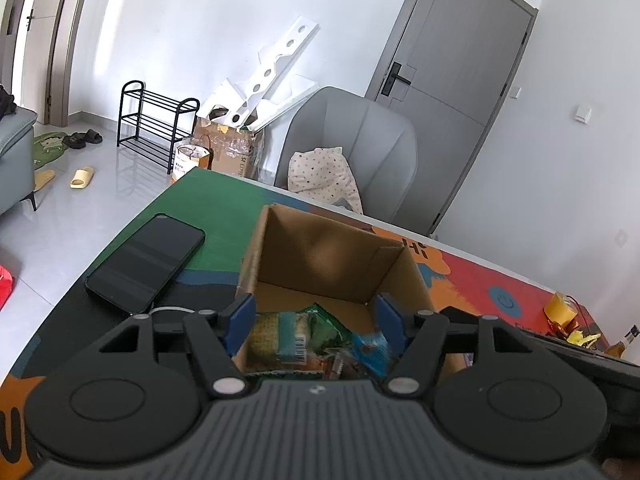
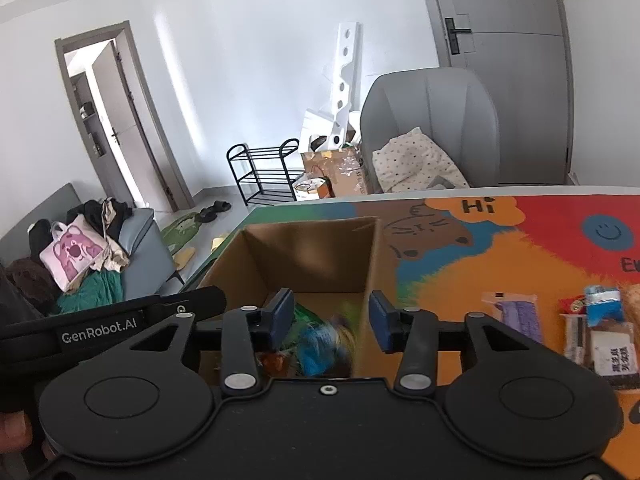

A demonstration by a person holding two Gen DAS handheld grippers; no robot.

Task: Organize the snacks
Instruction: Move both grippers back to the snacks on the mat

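Note:
An open cardboard box (image 1: pixel 320 252) stands on the colourful table mat (image 1: pixel 224 208). Several snack packets lie in it: a yellow-green one (image 1: pixel 276 336), a green one (image 1: pixel 328 328) and a blue one (image 1: pixel 374 350). My left gripper (image 1: pixel 316 316) is open and empty above the box's near side. In the right wrist view the box (image 2: pixel 304 256) holds blurred blue (image 2: pixel 322 344) and green packets. My right gripper (image 2: pixel 330 320) is open and empty, straddling the box's right wall. More snack packets (image 2: pixel 600 332) lie on the mat to the right.
A black phone (image 1: pixel 146 260) with a cable lies left of the box. A yellow tape roll (image 1: pixel 560 308) sits at the table's far right. A grey chair (image 1: pixel 360 140) with a cushion stands behind the table. The left gripper's body (image 2: pixel 120 320) shows beside the box.

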